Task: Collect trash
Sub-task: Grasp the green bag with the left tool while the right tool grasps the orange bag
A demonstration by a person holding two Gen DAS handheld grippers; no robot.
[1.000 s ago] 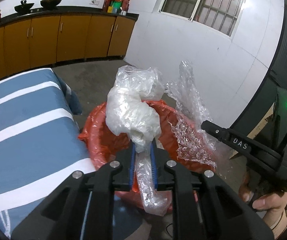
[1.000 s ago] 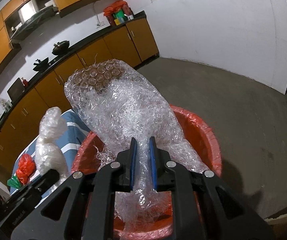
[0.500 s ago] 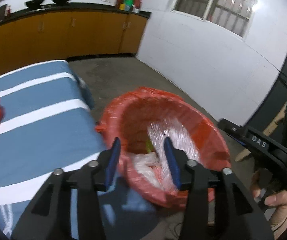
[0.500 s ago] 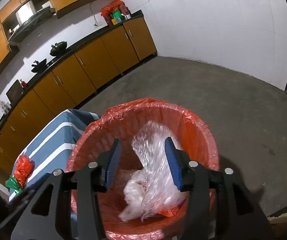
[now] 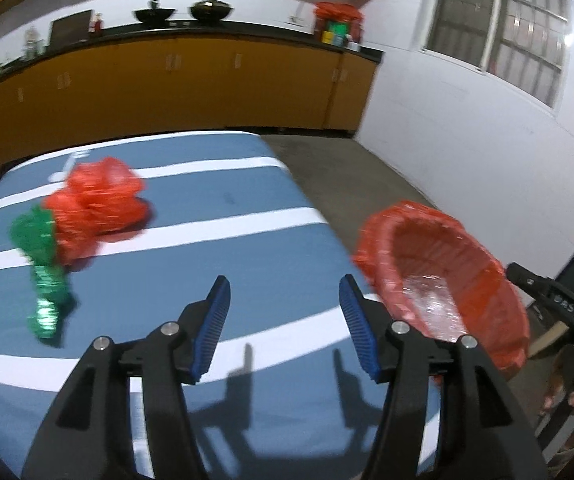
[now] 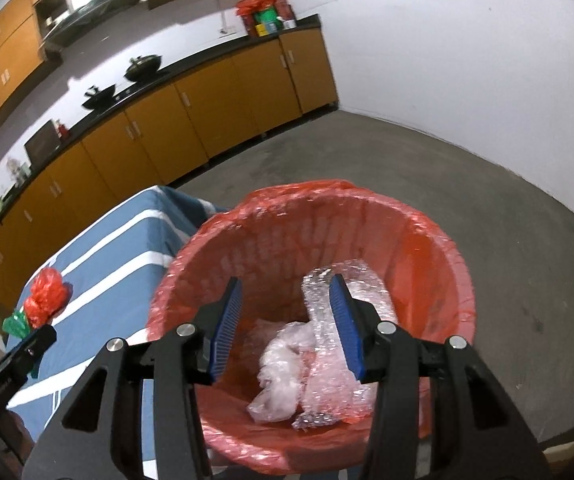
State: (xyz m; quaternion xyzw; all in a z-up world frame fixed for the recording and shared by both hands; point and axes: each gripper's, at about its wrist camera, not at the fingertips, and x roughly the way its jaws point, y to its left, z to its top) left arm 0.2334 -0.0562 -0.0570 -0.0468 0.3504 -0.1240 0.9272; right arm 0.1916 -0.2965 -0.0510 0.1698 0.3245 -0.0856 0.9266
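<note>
Hanging over the blue striped bench (image 5: 247, 248), the left tongs (image 5: 285, 320) have just been opening and stand empty; red and green bags (image 5: 87, 216) lie ahead-left. Below the right tongs (image 6: 287, 320), parted and empty, bubble wrap (image 6: 327, 360) lies in the red-lined bin (image 6: 427, 240).

Left wrist over table (image 5: 247, 248); right above bin (image 6: 439, 240), both shared
</note>
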